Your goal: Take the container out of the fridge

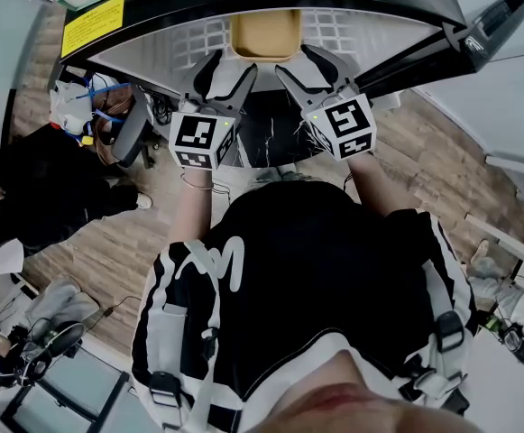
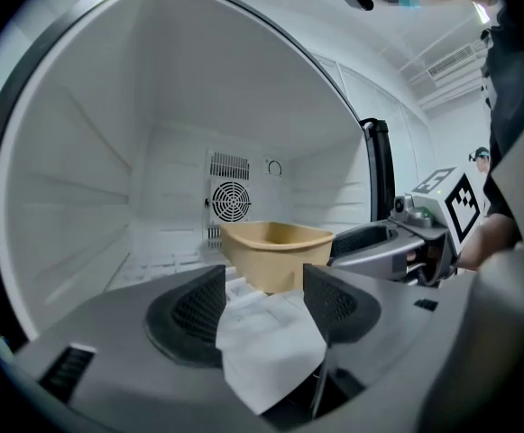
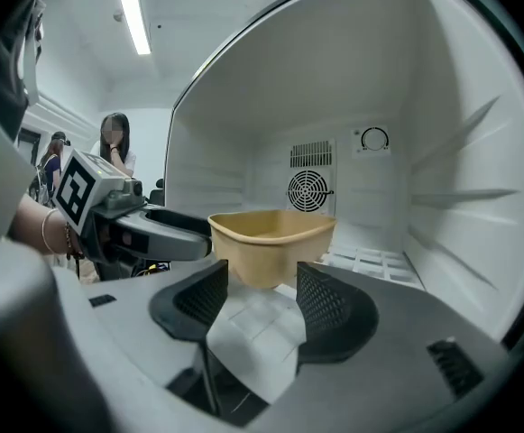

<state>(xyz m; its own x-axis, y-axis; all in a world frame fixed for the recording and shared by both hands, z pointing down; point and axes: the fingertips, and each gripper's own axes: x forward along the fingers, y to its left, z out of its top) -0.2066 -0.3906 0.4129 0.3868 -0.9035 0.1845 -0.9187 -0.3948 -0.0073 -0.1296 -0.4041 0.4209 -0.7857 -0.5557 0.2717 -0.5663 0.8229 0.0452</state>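
- Wood-look flooring [image 1: 108, 260] runs beneath me in the head view. A seated person [image 1: 27, 197] is off at its left side, and a strip light [image 3: 137, 12] shows on the ceiling in the right gripper view.
- Next is the fridge [image 2: 81, 152], standing open. Its cavity is white, with ribbed side walls and a dark seal round the mouth, and both of my claws point into it.
- A white grid shelf [image 2: 167, 264] forms the floor of that cavity and carries the task's thing.
- On it the container [image 2: 275, 246], a tan open tub, stands upright. It is close to the shelf's front edge, about midway between the side edges and well clear of the back wall.
- My left claw [image 2: 263, 282] is released, with its jaws spread wide and nothing pinched. The tub sits just beyond the tips and shows through the gap.
- My right claw [image 3: 263, 287] is released as well, jaws wide apart, with the same tub just ahead of them.
- In the head view the two claws converge on the tub's near side, one toward each side edge of the shelf. Each gripper view shows the other claw's finger right at the tub's rim, but I cannot tell whether it touches.
- At the middle of the back wall is a round fan grille [image 2: 231, 201].
- Outside the cavity, a yellow label [image 1: 93, 23] is stuck on the fridge.
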